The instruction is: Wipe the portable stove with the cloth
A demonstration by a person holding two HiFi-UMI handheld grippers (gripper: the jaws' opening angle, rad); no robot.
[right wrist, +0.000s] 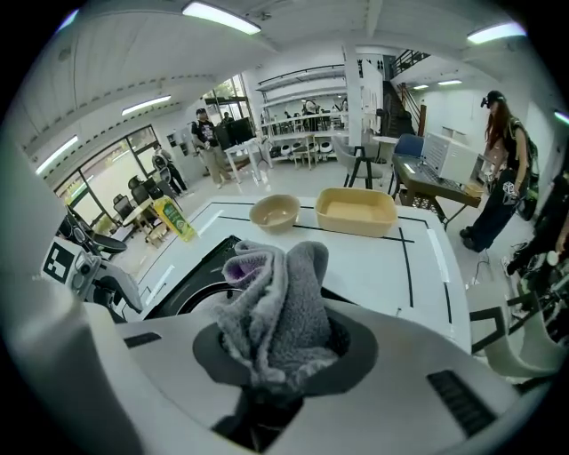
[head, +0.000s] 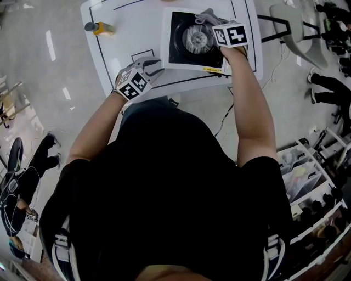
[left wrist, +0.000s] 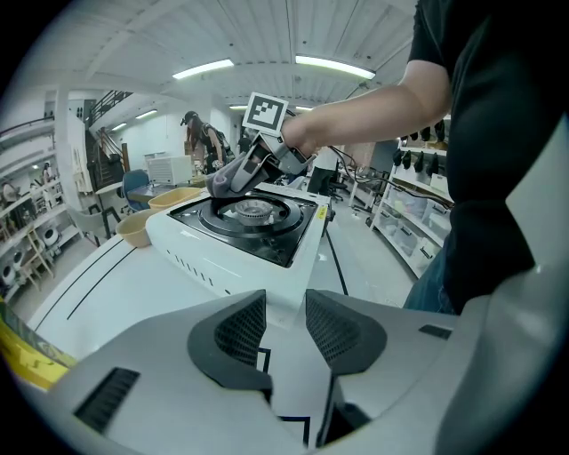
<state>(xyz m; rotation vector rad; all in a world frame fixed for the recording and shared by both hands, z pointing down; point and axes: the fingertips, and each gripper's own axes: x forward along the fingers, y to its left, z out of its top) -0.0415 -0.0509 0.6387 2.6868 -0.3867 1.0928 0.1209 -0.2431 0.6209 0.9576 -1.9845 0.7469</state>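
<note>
We look down on a person at a white worktop [head: 123, 38] with a two-jaw gripper in each hand. The right gripper [right wrist: 280, 348] is clenched on a bunched grey fleecy cloth [right wrist: 277, 307]; the cloth fills the gap between its dark pads and rises out of them in a thick fold. In the head view the right gripper [head: 207, 18] carries the cloth [head: 204, 15] low over the far side of the square white portable stove with a black top [head: 166, 41], close to the round metal burner [head: 196, 38]; we cannot tell whether cloth and stove touch. The stove sits on the worktop straight in front of the person.

The left gripper [left wrist: 284, 311] is released; its two pads stand a narrow gap apart with nothing between them, only the bare worktop showing beyond. Its tips [head: 156, 68] rest just beside the stove's near left corner; we cannot make out contact there. From that gripper's own view the stove [left wrist: 213, 249] lies directly ahead, with the right gripper [left wrist: 233, 180] angled down onto its black top.

Beyond the stove on the worktop stand a round beige bowl [right wrist: 274, 213] and a rectangular beige tub [right wrist: 356, 211] side by side; a yellow bottle [head: 101, 27] lies well to the stove's left.
</note>
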